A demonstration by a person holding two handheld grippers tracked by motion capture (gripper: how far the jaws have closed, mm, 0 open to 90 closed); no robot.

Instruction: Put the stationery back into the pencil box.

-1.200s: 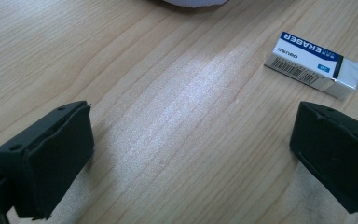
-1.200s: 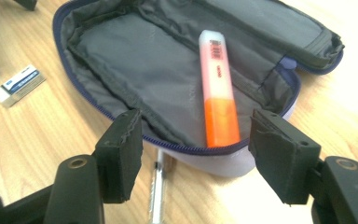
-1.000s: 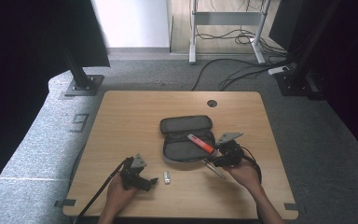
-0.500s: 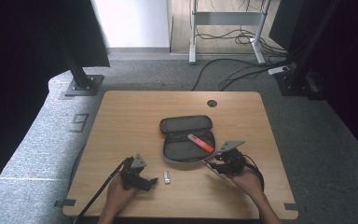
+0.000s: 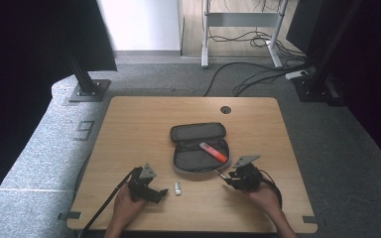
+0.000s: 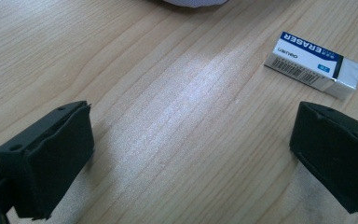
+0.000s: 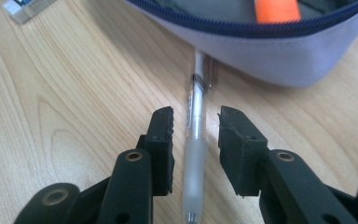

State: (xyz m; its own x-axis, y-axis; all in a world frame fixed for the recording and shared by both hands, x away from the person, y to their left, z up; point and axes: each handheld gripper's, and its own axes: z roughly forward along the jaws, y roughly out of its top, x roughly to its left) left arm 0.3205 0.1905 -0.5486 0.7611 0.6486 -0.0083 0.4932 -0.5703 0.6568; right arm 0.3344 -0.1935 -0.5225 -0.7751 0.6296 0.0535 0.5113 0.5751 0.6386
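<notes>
I have the right claw (image 7: 196, 154) straddling the pen (image 7: 195, 140) near the table's (image 5: 129, 129) front edge, beside the open pencil case (image 7: 270, 56). Its jaws have just been closing, pads not yet touching. Next: finish the pinch, then lift. Left claw (image 6: 191, 154) gapes, empty.

The light wooden tabletop (image 5: 129, 129), with a round dark cable hole (image 5: 225, 109) near its far edge at about 1 o'clock from the middle, stands on grey carpet. An open grey pencil case (image 5: 198, 147) lies near the middle of it. A white eraser (image 5: 178, 188) in a blue-banded sleeve lies toward the near edge at about 7 o'clock from the case, and a clear pen (image 7: 196, 126) lies at the case's 5 o'clock, its far end touching the case's edge.
</notes>
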